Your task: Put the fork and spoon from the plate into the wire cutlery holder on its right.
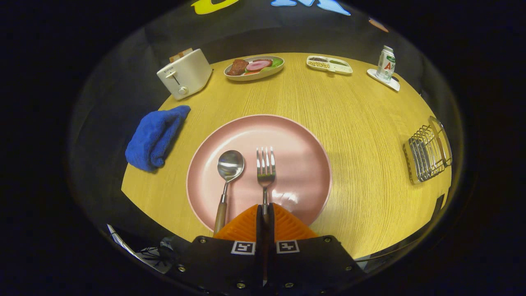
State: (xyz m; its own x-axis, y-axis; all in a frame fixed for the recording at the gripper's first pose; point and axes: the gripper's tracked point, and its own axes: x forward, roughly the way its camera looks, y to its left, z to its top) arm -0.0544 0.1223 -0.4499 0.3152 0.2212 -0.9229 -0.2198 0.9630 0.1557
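Note:
A pink plate lies on the wooden table just ahead of my fingers. On it a metal fork points away from me, its handle running back between my two fingers. My gripper is shut on the fork's handle. Left of the fork lies a spoon with a wooden handle that reaches past the plate's near rim. The wire cutlery holder stands well to the right of the plate, near the table's right edge.
A blue cloth lies left of the plate. At the back stand a white toaster, a dish of food, a small divided tray and a can on a coaster.

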